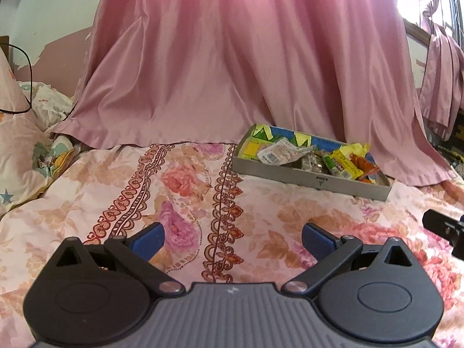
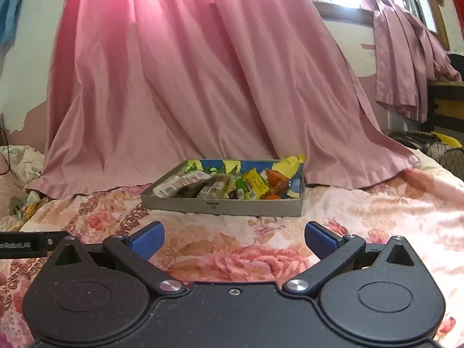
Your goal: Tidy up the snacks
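A shallow grey cardboard box (image 1: 319, 180) with a colourful lining sits on the floral bedsheet, ahead and to the right in the left wrist view and straight ahead in the right wrist view (image 2: 220, 206). Several snack packets lie inside it: a white one (image 2: 177, 184), a yellow one (image 2: 256, 184), an orange one (image 2: 277, 184). My left gripper (image 1: 232, 239) is open and empty above the sheet, well short of the box. My right gripper (image 2: 233, 239) is open and empty, a short way in front of the box.
A pink curtain (image 1: 232, 58) hangs down onto the bed behind the box. Crumpled bedding (image 1: 34, 133) and a black cable (image 1: 27, 66) lie at the left. A fan (image 2: 446, 153) stands off the bed at far right. Part of the other gripper (image 1: 443, 226) shows at the right edge.
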Tool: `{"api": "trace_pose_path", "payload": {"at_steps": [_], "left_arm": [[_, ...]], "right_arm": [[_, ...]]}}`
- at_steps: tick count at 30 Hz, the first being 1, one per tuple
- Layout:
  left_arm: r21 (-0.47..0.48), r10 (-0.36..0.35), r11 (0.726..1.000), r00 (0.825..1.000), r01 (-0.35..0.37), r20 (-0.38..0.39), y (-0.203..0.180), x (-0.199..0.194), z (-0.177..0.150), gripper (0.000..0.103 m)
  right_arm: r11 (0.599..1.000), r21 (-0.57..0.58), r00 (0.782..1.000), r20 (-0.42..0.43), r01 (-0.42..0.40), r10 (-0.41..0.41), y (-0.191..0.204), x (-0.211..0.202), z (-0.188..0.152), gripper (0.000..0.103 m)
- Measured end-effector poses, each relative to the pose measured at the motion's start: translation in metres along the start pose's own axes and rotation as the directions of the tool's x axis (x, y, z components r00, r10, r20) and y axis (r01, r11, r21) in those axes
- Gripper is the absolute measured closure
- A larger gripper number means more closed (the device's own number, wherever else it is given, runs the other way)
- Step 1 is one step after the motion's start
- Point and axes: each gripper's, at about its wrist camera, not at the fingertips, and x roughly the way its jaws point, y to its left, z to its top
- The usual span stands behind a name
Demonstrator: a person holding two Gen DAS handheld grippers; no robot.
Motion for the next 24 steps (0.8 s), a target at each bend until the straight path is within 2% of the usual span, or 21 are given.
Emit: {"api": "trace_pose_path", "payload": {"at_steps": [6,24], "left_arm": [[0.0,0.022,1.0,1.0,-0.022,-0.003,0.004,-0.002,0.0,0.0],[0.005,0.0,1.0,1.0,0.0,0.005,0.0,-0.013,0.001,0.0]], "right_arm": [[0.999,0.048,1.0,-0.019,0.014,-0.013,-0.008,0.0,-0.002,0.001],[1.0,0.026,0.999,-0.031,-0.011,0.012,0.001,-0.007,-0.003,0.001]]}}
